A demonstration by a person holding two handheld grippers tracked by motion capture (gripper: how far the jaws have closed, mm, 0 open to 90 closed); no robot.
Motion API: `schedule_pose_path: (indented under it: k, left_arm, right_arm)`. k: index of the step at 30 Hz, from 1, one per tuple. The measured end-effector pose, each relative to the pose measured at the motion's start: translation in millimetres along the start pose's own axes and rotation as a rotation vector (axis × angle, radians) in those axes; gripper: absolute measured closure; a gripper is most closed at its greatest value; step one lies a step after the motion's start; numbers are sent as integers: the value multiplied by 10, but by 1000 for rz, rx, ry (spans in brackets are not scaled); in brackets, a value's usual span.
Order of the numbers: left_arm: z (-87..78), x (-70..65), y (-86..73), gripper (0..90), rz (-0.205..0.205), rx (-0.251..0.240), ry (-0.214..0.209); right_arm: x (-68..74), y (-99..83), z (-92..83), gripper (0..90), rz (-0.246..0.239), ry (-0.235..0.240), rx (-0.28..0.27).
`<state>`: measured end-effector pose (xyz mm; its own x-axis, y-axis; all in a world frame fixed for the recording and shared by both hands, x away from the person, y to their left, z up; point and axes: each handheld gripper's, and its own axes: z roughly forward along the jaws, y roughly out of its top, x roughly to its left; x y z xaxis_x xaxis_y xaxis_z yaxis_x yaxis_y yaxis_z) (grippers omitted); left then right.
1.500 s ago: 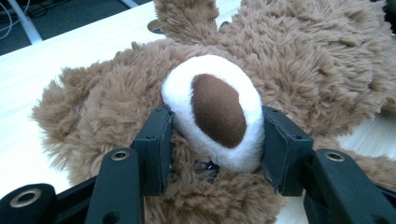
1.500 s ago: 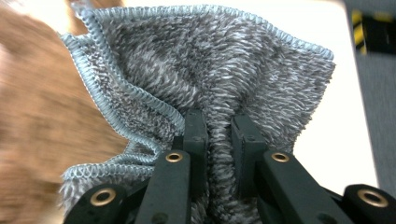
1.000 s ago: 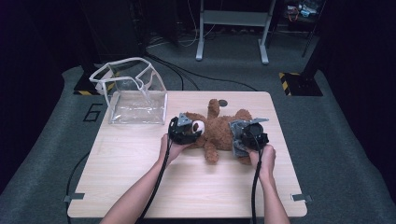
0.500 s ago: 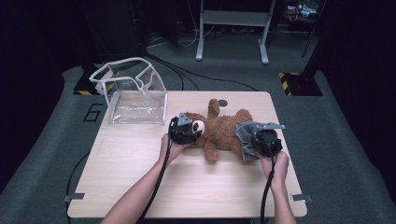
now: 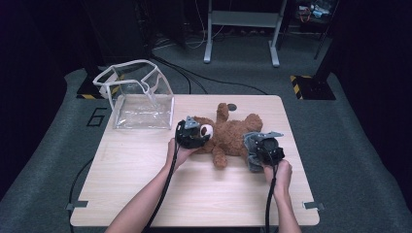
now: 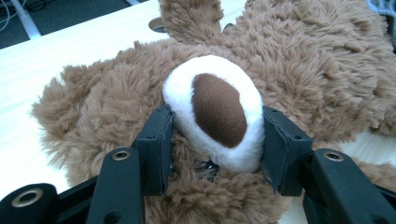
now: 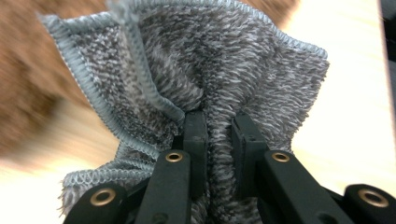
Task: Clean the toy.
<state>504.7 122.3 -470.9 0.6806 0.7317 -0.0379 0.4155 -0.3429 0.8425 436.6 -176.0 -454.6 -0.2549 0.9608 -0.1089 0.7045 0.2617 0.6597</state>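
Looking down from the high view, a brown teddy bear (image 5: pixel 233 136) lies on the table (image 5: pixel 145 194), with the left gripper (image 5: pixel 193 135) at its head end and the right gripper (image 5: pixel 262 148) at its other end, a grey cloth (image 5: pixel 251 145) bunched there. A clear bag (image 5: pixel 141 97) stands well beyond the left gripper, apart from the bear.

Along the left gripper view, the jaws stand about half open and press on either side of the bear's white muzzle (image 6: pixel 217 112), seemingly pinning the toy so it stays put.

Along the right gripper view, the jaws are nearly closed, pinching a fold of the grey cloth (image 7: pixel 210 70) between them; blurred brown fur lies beyond, probably so the cloth can wipe it.
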Motion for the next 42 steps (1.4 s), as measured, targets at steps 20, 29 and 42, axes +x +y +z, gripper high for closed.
schedule_pose_path:
  k: [20,29,42]
  left_arm:
    - [28,65,58,493,-11,24,-20]
    - [38,64,72,493,-19,25,-16]
    - [54,96,95,493,-24,30,-20]
  right_arm:
    - [418,177,-4,783,-69,68,-68]
    - [46,-165,-19,781,26,32,-14]
    - [628,199,-177,777,-107,123,-91]
